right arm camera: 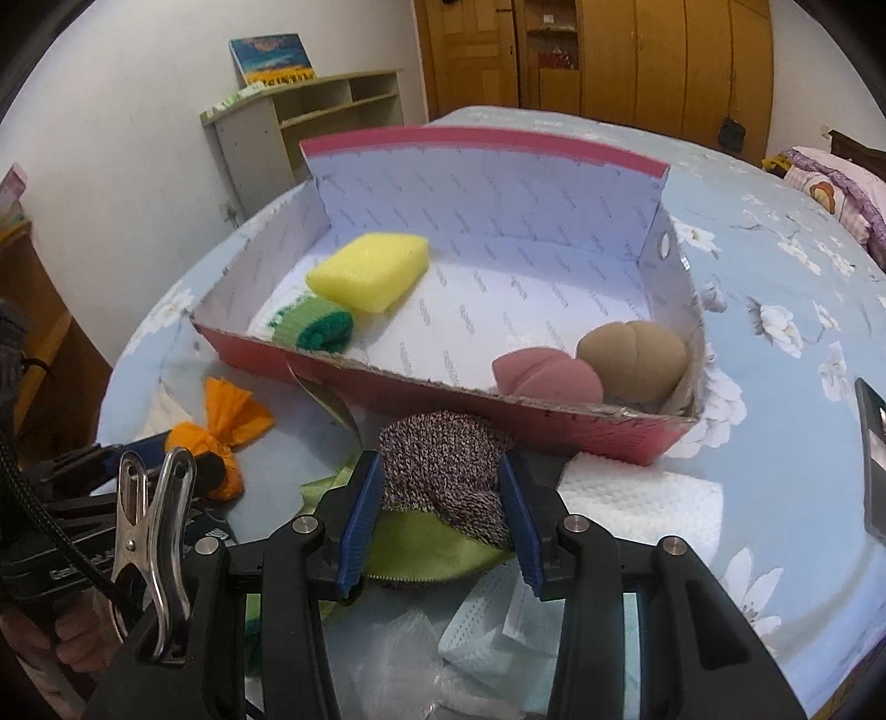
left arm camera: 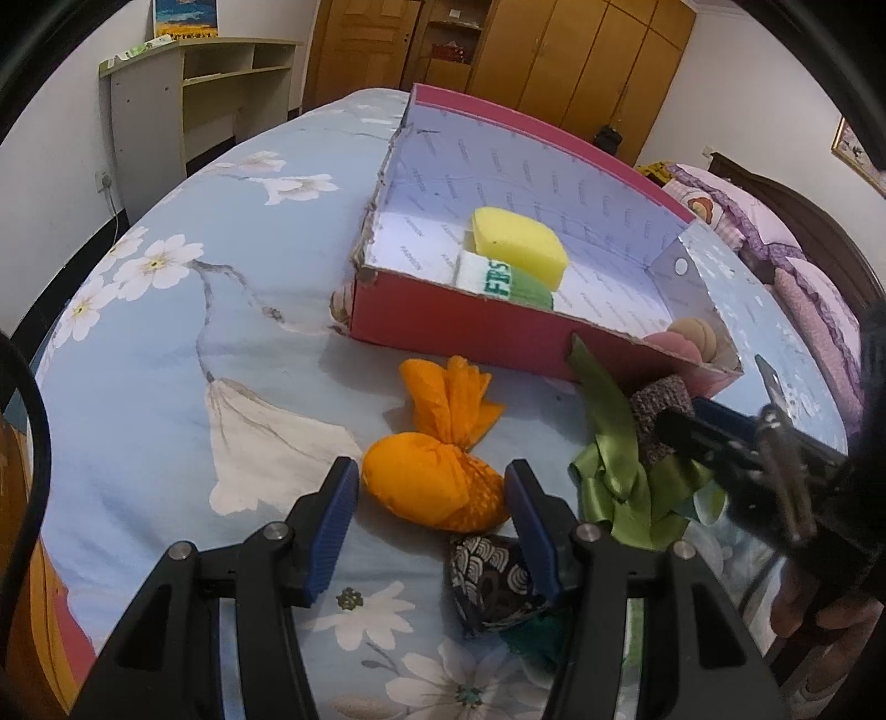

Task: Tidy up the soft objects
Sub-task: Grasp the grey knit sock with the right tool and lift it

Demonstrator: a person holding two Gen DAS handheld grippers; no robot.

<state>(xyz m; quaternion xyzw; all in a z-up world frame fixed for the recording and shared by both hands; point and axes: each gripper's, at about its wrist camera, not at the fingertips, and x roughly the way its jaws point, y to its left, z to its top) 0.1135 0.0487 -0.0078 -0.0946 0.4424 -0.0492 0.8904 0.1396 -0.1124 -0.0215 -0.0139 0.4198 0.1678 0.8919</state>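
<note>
An orange cloth pouch (left arm camera: 437, 476) lies on the bed between the open fingers of my left gripper (left arm camera: 429, 501), which does not press it. My right gripper (right arm camera: 443, 487) is shut on a speckled knitted piece (right arm camera: 448, 471), seen in the left wrist view (left arm camera: 662, 412) just before the red box (left arm camera: 443, 327). The box holds a yellow sponge (right arm camera: 368, 268), a rolled green sock (right arm camera: 315, 327), a pink soft piece (right arm camera: 545, 376) and a tan one (right arm camera: 631, 354). A green ribbon (left arm camera: 620, 476) lies under the knitted piece.
A dark patterned pouch (left arm camera: 493, 581) lies by my left gripper's right finger. A white tissue (right arm camera: 637, 498) and a face mask (right arm camera: 487, 626) lie near the right gripper. Pillows (left arm camera: 803, 266) are at the bed's far right. A shelf (left arm camera: 183, 94) and wardrobe (left arm camera: 554, 50) stand behind.
</note>
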